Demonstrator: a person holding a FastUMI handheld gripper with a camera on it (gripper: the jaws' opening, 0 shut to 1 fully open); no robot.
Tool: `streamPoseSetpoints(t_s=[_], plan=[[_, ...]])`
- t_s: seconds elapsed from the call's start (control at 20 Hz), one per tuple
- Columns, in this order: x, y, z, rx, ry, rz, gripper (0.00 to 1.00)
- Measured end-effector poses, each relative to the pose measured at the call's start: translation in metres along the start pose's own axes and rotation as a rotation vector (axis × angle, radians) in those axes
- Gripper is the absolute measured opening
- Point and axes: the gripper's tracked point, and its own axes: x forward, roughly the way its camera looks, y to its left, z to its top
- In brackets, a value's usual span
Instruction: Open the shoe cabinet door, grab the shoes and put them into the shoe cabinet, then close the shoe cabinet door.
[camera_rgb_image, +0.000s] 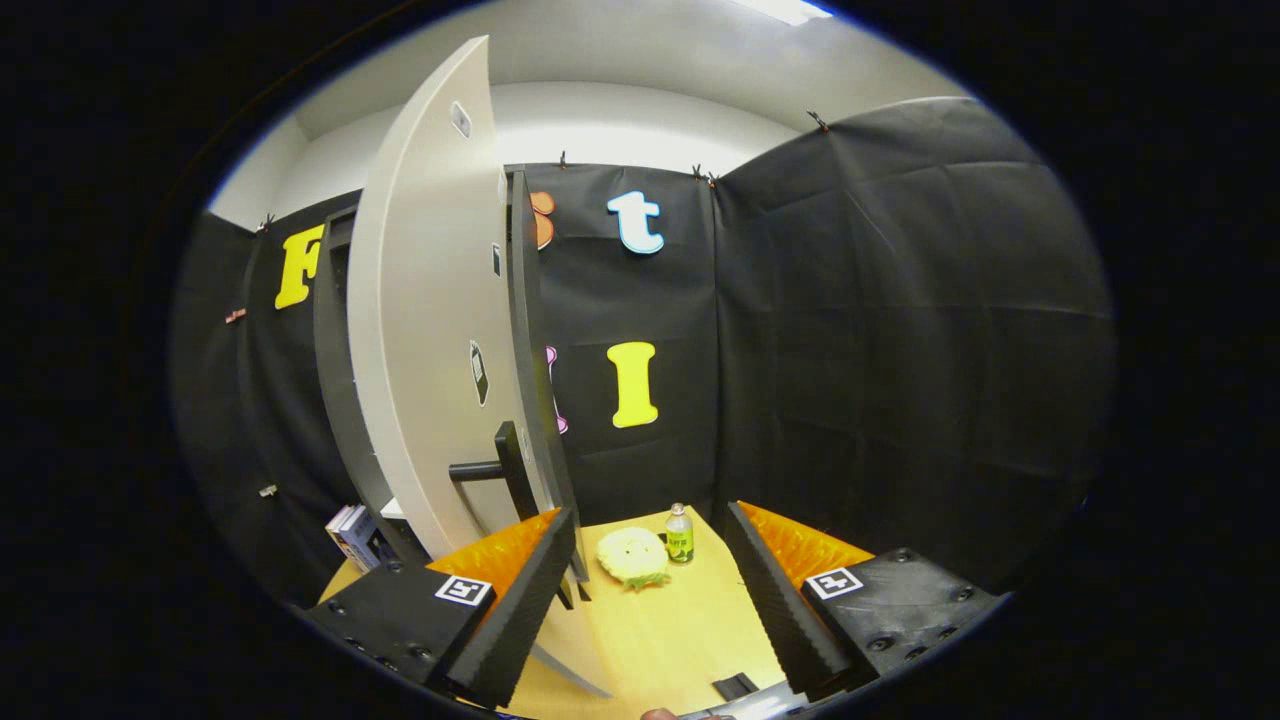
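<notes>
1. Cabinet door (430, 330), a tall pale grey panel with a dark edge, stands swung open, seen nearly edge-on, with the dark cabinet body (335, 380) behind it to the left.
2. A black bar handle (500, 468) juts from the door's lower part, just above and ahead of the left finger.
3. Small stickers sit on the door's face; their writing is too small to read.
4. The gripper (650, 585) is spread wide with nothing between its fingers; the left finger (520, 600) lies close against the door's lower edge, and I cannot tell whether it touches.
5. Each finger block carries a square black-and-white marker tag.
6. Beyond the fingers, on the light wooden tabletop (660, 640), rests a pale yellow fluffy slipper (633, 556).
7. Just right of the slipper stands a small clear bottle with a green label (680, 534); the label cannot be read.
8. A few books (352, 535) lie at the cabinet's foot on the left.
</notes>
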Motion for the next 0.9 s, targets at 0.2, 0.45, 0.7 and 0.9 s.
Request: streamPoseSetpoints(t_s=[0.2, 0.45, 0.7, 0.9], plan=[[-0.006, 0.017, -0.002, -0.022, -0.01, 0.018, 0.98], [-0.016, 0.052, -0.009, -0.038, -0.009, 0.062, 0.98], [-0.025, 0.096, -0.017, -0.03, -0.009, 0.128, 0.97], [-0.02, 0.133, -0.026, -0.032, 0.002, 0.171, 0.97]])
